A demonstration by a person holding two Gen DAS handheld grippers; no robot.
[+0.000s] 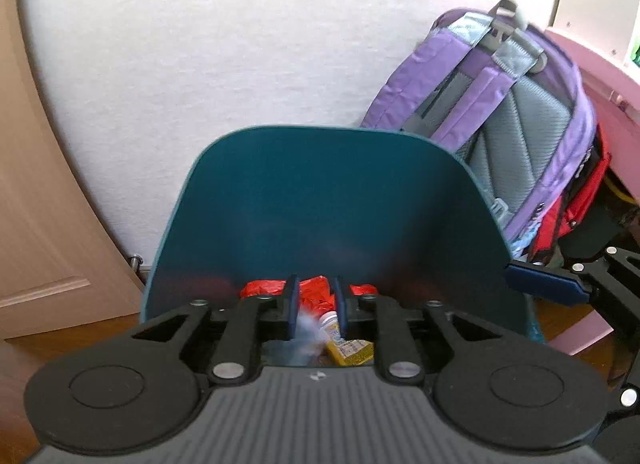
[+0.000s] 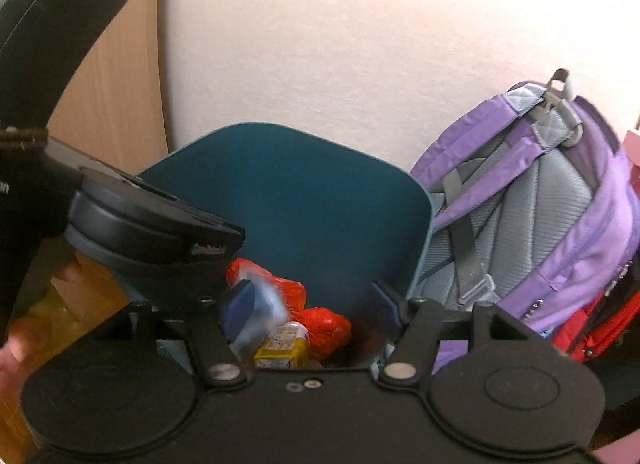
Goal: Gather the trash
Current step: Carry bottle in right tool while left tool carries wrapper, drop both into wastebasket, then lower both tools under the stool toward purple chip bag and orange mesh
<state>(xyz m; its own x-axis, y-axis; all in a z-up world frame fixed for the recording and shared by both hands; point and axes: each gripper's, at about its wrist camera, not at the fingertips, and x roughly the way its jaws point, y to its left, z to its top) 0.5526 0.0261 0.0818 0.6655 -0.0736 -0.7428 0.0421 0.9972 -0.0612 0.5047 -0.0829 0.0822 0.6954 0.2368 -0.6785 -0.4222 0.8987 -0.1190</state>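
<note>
On the far left a tan wooden door stands beside the pale wall, with a small metal door stop near the floor. In front of the wall sits the teal bin, its tall back wall upright and its mouth facing the cameras. Both tongs point down into it.

The left tongs hover over the bin's mouth with their blue pads a little way apart; a blurred pale blue-white scrap lies just below and between them, and I cannot tell whether the pads press on it or have let it go. In the right wrist view this scrap shows beside the left pad of the right tongs.

Inside the bin, at the bottom, lies the trash: crumpled red plastic at the far side, and nearer, a yellow packet with a small white-capped container touching it.

The right tongs stand released, jaws wide apart over the same trash, nothing clamped between them.

To the right of the bin a purple and grey backpack leans against the wall, a red bag tucked at its right, beside pink furniture.
</note>
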